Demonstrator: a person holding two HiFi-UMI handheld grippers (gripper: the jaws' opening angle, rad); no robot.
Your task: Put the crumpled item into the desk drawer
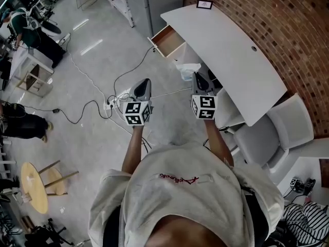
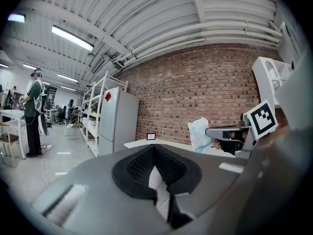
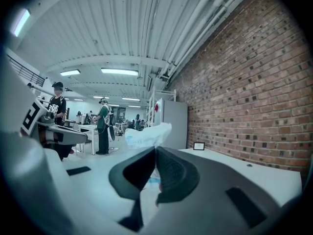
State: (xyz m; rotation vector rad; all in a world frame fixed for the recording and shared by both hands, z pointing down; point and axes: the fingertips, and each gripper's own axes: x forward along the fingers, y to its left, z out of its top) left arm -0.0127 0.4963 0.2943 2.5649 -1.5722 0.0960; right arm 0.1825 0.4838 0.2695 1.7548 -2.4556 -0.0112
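Your right claw (image 3: pixel 155 150) pinches the crumpled bag (image 3: pixel 145 135) near the open drawer (image 1: pixel 167 41), your left claw (image 2: pixel 154 150) pressed together empty; dropping it in remains.

Bright even indoor light from ceiling tube lamps (image 2: pixel 72 38), fisheye-warped gripper views, dark vignetted corners

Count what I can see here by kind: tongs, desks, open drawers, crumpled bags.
Tongs: 2, the left tongs and the right tongs
Desk: 1
Open drawer: 1
Crumpled bag: 1, pinched in the right tongs
Total: 5
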